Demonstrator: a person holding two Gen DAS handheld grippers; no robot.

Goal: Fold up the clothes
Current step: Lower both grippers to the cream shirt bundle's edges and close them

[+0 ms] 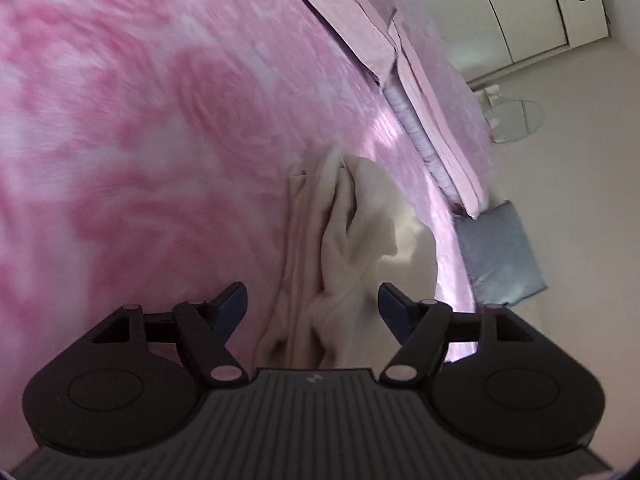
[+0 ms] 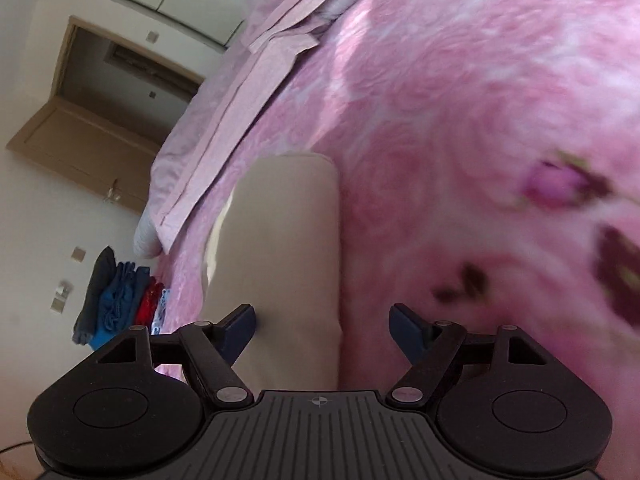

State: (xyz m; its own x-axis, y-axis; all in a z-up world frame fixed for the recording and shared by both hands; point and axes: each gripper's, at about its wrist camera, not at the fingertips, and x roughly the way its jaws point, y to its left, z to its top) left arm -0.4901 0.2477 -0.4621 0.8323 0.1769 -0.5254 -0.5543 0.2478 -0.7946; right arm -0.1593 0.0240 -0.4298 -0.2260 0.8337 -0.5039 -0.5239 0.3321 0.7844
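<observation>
**Cream garment lies lengthwise ahead of both sets of fingers, neither gripping**

My left gripper (image 1: pixel 313 307) has its fingers wide apart with nothing clamped. The cream garment (image 1: pixel 344 248) lies on the pink floral bedspread (image 1: pixel 140 140) directly ahead and partly below the gap, rumpled into long creases. Its long axis runs away from me, roughly in line with where the fingers point.

My right gripper (image 2: pixel 322 330) also has its fingers spread and empty. In the right wrist view the cream garment (image 2: pixel 280 240) appears as a smooth, flat folded band, again running away from me. It sits towards my left finger (image 2: pixel 240 326), and its right edge falls between the fingers.

Judgement: both hands appear about equally near. Whether either finger touches the cloth cannot be told. The rumpled end under my left hand likely needs attention first.
</observation>
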